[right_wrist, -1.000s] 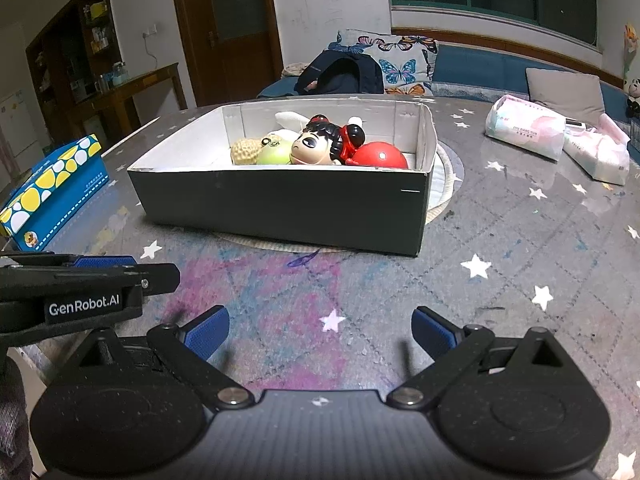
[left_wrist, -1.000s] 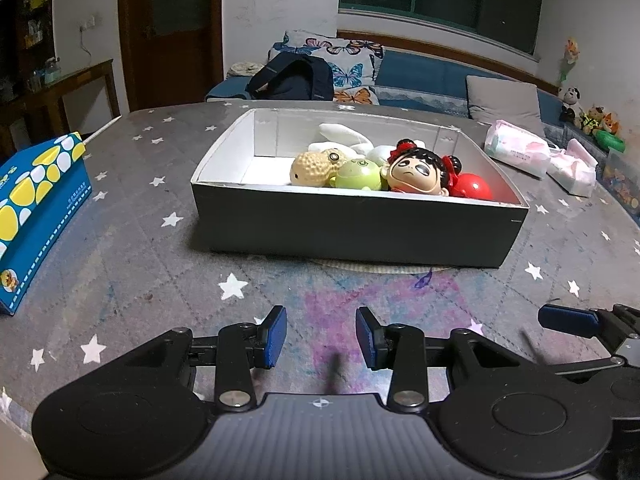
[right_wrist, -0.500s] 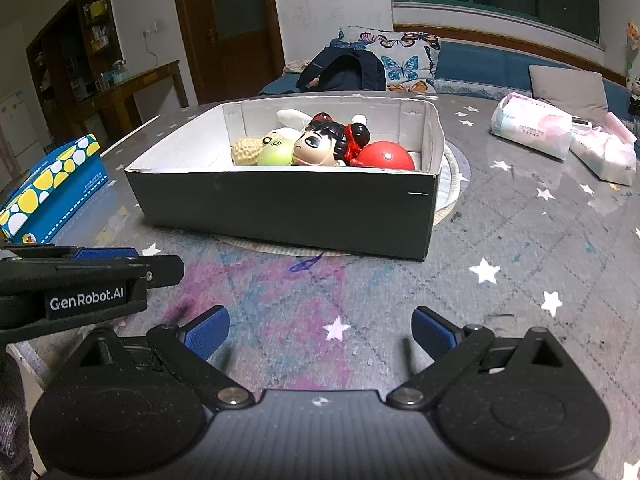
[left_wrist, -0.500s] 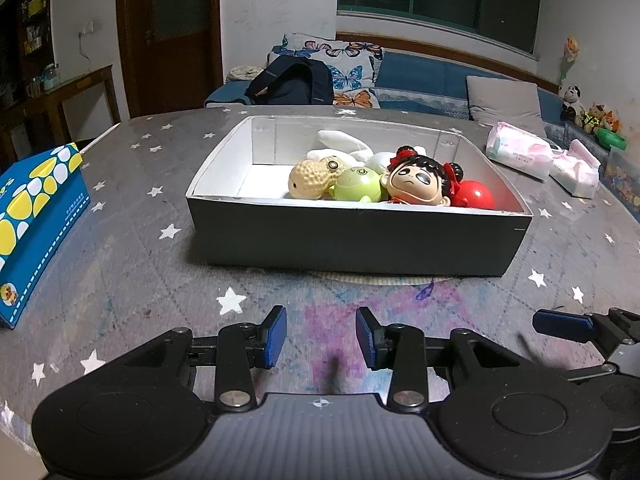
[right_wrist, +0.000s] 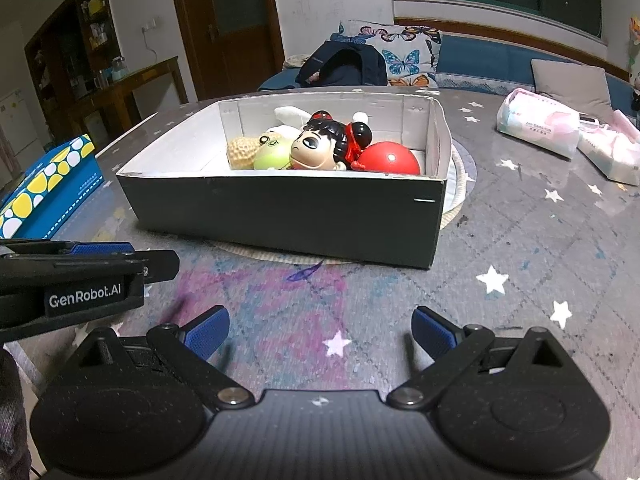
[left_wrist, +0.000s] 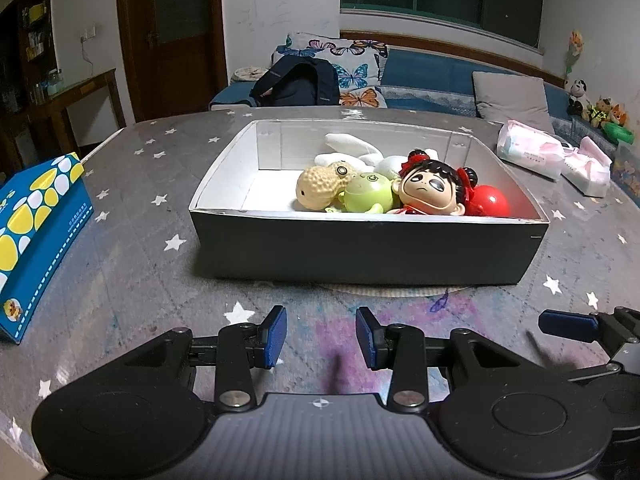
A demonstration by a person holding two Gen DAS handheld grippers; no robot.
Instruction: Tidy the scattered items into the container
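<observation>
A dark open box (left_wrist: 360,252) (right_wrist: 288,216) with a white inside stands on the star-patterned table. In it lie a tan peanut toy (left_wrist: 320,190), a green frog toy (left_wrist: 368,198), a doll head with black hair (left_wrist: 434,192) (right_wrist: 320,146), a red ball (left_wrist: 490,202) (right_wrist: 390,158) and a white plush (left_wrist: 352,146). My left gripper (left_wrist: 321,336) hovers over the table in front of the box, open with a narrow gap and nothing in it. My right gripper (right_wrist: 320,330) is beside it, wide open and empty. Each gripper shows at the edge of the other's view.
A blue tissue box with yellow and white dots (left_wrist: 36,216) (right_wrist: 48,192) lies at the left. Two pink-white tissue packs (left_wrist: 532,148) (right_wrist: 540,122) lie at the far right. A round mat (right_wrist: 460,176) sits under the box. A sofa with a dark bag (left_wrist: 296,82) is behind the table.
Both grippers have moved slightly, so the box sits a little differently in each view. Jaw openings are unchanged and nothing was picked up or dropped.
</observation>
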